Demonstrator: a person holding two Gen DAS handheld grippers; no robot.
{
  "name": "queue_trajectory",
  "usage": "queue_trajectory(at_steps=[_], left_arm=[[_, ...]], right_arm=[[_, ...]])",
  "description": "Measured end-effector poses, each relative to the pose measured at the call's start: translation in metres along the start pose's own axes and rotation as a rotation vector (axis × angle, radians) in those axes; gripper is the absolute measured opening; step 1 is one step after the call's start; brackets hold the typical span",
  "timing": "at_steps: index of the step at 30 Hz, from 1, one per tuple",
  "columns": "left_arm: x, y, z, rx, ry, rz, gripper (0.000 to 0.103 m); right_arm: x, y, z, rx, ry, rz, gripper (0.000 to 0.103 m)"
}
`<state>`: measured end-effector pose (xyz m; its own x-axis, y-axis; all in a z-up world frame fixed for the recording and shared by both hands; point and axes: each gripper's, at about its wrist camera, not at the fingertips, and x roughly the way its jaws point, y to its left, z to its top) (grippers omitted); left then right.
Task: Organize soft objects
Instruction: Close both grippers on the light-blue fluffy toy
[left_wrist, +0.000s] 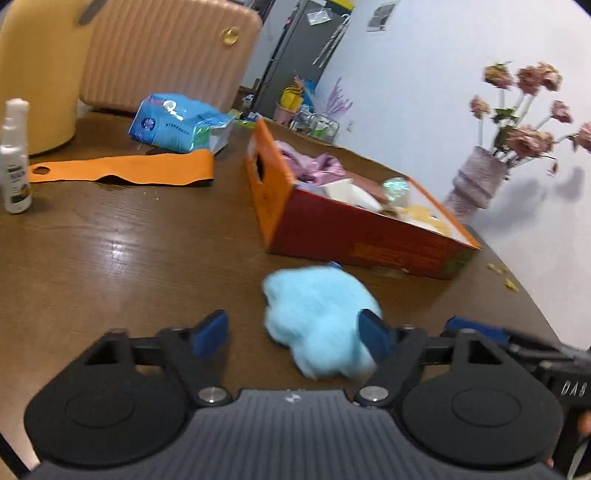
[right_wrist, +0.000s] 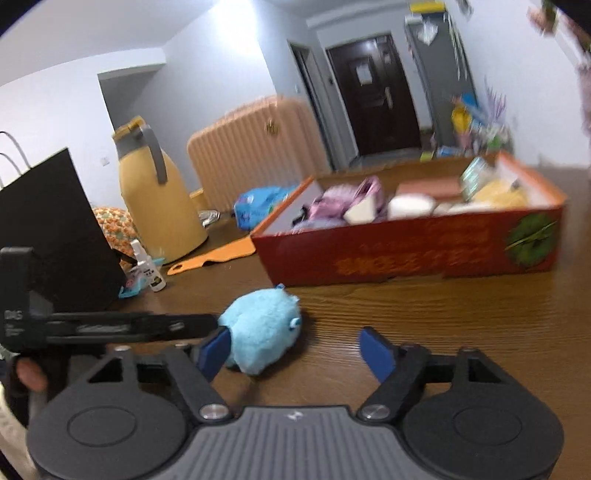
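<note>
A light blue plush toy (left_wrist: 317, 314) lies on the brown wooden table (left_wrist: 129, 258), just in front of an open red and orange cardboard box (left_wrist: 369, 245). The box holds pink cloth and white and yellow soft items. My left gripper (left_wrist: 293, 332) stands open around the toy, with its right pad (left_wrist: 373, 334) against the fluff and its left pad well clear. In the right wrist view the toy (right_wrist: 264, 325) sits by the left pad (right_wrist: 216, 350) of my right gripper (right_wrist: 295, 350), which is open with bare table across most of its gap. The box (right_wrist: 406, 258) stands behind.
A blue tissue pack (left_wrist: 177, 123), an orange cardboard strip (left_wrist: 122, 170) and a white spray bottle (left_wrist: 14, 166) lie at the back left. A yellow jug (right_wrist: 159, 199), a black paper bag (right_wrist: 48, 229) and a pink suitcase (left_wrist: 166, 55) stand beyond. A vase of flowers (left_wrist: 476, 181) stands right of the box.
</note>
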<state>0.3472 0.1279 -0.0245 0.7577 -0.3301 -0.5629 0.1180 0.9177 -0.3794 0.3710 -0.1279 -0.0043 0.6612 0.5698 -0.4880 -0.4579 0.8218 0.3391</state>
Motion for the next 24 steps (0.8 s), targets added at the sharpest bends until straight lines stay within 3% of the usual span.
queue_trajectory(at_steps=[1, 5, 7, 8, 19, 24], left_arm=[[0.005, 0.002, 0.002, -0.006, 0.002, -0.009, 0.074], [0.017, 0.014, 0.002, -0.068, 0.026, -0.118, 0.052], [0.019, 0.022, 0.001, -0.113, 0.03, -0.146, 0.039], [0.019, 0.023, 0.001, -0.121, 0.031, -0.157, 0.037], [0.021, 0.025, 0.003, -0.141, 0.04, -0.172, 0.03], [0.003, -0.005, -0.008, -0.11, 0.015, -0.179, 0.029]], right_arm=[[0.011, 0.0, 0.002, 0.015, 0.015, 0.014, 0.069], [0.045, -0.005, 0.006, 0.096, 0.024, 0.071, 0.062], [0.058, -0.008, 0.005, 0.117, 0.039, 0.091, 0.042], [0.062, -0.009, 0.004, 0.127, 0.041, 0.118, 0.039], [0.068, -0.016, 0.005, 0.154, 0.046, 0.162, 0.035], [0.034, -0.01, 0.001, 0.122, 0.003, 0.118, 0.034]])
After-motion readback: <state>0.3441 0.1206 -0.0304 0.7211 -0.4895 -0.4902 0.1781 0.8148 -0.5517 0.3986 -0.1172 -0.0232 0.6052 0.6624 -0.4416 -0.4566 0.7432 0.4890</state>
